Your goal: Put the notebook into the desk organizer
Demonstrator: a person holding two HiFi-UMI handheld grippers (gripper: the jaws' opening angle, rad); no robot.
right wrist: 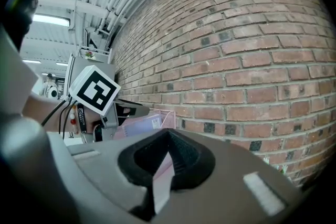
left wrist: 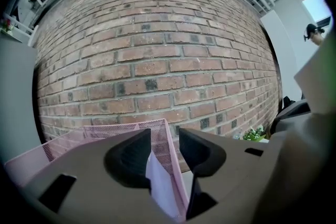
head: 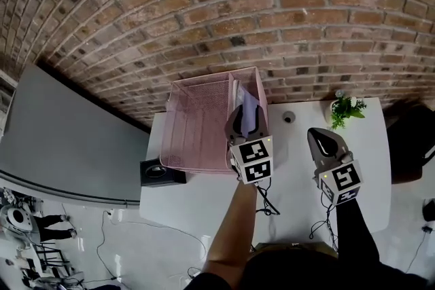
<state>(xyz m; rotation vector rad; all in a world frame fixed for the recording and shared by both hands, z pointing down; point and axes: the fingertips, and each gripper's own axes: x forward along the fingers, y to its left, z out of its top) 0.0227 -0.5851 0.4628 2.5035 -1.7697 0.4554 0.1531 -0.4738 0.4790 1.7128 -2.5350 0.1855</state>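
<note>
Black box (head: 162, 172) near organizer (head: 197, 125): head view alone.

My left gripper (head: 246, 120) and right gripper (head: 327, 143) are grey, beak-shaped shells, and their jaws are lined with black pads. Each one carries a white cube (head: 253, 161) at its near end, printed with black square markers. Thin black cables (head: 265, 200) trail from both toward me. My right arm wears a black sleeve (head: 353, 231).
</note>
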